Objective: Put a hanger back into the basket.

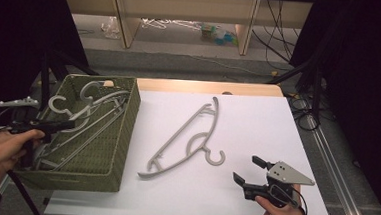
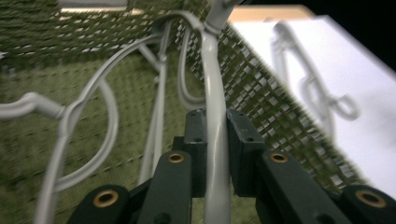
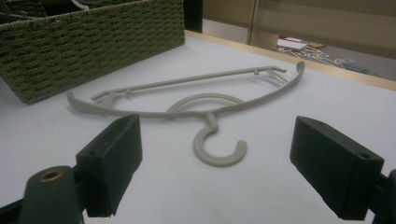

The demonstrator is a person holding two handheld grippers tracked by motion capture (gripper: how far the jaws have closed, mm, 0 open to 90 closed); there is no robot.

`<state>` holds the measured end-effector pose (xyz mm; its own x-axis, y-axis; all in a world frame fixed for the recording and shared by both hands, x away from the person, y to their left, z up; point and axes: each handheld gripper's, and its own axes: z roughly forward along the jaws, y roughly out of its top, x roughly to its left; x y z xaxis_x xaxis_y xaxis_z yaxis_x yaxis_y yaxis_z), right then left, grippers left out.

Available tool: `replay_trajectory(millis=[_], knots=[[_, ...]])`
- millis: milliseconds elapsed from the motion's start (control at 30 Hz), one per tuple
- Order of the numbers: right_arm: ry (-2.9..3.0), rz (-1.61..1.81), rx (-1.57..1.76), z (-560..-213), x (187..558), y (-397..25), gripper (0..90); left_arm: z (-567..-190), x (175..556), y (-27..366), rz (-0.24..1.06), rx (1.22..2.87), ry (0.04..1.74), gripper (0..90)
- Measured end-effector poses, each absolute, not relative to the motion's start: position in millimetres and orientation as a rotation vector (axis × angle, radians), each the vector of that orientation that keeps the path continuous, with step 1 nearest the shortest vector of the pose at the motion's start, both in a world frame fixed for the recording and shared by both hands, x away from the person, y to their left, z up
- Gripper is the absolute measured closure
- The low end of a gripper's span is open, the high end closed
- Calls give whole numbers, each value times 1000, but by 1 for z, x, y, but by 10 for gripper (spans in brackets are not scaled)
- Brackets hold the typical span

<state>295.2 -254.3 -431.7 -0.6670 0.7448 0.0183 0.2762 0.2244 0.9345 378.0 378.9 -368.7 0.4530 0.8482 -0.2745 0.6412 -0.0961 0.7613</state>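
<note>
1. Hanger in hand: the left claw [image 2: 215, 154] is clenched on the grey rod of a hanger [image 2: 212, 93] inside the green woven basket [image 1: 122, 128], near the basket's counter-side wall. It lies among several other hangers [image 1: 85, 113] of the same grey plastic.

2. Snagging looks like the main risk. The hooks and arms of the pile cross one another, so pulling this one up could drag a neighbour along, or catch a hook on the basket's rim and tip or slide the basket.

3. Slipping is the second risk. The rod is thin, smooth and round, and the claw grips it along a short stretch; if the long hanger swings as it lifts, it could twist or slide between the jaws.

4. Placing may also go wrong: one hanger [image 1: 186, 137] already lies flat on the white counter [image 1: 258, 116], just beside the basket, and a careless drop could land the next one on top of it or tangle with it.

5. The right claw [image 1: 249, 170] hangs released above the counter, jaws wide apart, holding nothing, with the flat hanger's hook [image 3: 219, 149] just ahead of it.

6. The left gripper view shows the grip itself, rod between both jaws, which the high view hides behind the hand and basket wall. The high view gives the whole pile's tangle; the right gripper view shows how flat the laid hanger sits.
</note>
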Motion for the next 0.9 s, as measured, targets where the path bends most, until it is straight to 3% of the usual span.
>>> replay_trajectory(millis=[233,400,900], knots=[[2069,1439,940,-432,295,-253,178,-369,382,375,380,1894,1310,767],[2070,1437,950,-432,295,-254,178,-375,384,384,476,2049,1350,777],[2065,1438,934,-431,295,-255,179,-398,385,393,462,1996,1447,780]])
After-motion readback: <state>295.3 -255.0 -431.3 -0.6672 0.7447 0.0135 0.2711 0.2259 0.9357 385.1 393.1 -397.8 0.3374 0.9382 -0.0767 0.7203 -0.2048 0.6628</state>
